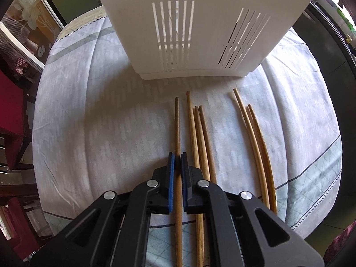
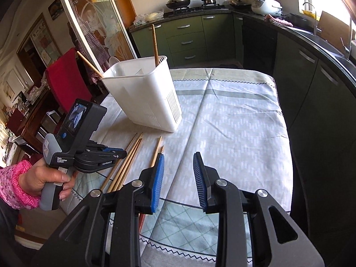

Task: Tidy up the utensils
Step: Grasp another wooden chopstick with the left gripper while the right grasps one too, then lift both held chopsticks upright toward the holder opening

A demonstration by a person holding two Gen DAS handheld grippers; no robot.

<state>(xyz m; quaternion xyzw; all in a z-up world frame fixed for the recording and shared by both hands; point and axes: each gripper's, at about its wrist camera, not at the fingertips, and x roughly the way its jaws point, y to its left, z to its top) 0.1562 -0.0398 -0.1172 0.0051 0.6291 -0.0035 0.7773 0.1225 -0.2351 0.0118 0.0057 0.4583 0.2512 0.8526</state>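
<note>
The dark brown wooden chopstick (image 1: 177,129) lay on the cloth-covered surface (image 1: 100,122) before the white slotted plastic utensil holder (image 1: 200,33), pinched by the left gripper (image 1: 177,159); lifting it level would avoid dragging neighbours. The right gripper (image 2: 178,166) hung spread, empty.

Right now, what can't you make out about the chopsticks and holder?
- Left wrist view: the holder's top and contents, cut off by the frame edge.
- Left wrist view: near ends of the chopsticks, under the left gripper.
- Right wrist view: chopstick count, partly behind both grippers.
</note>
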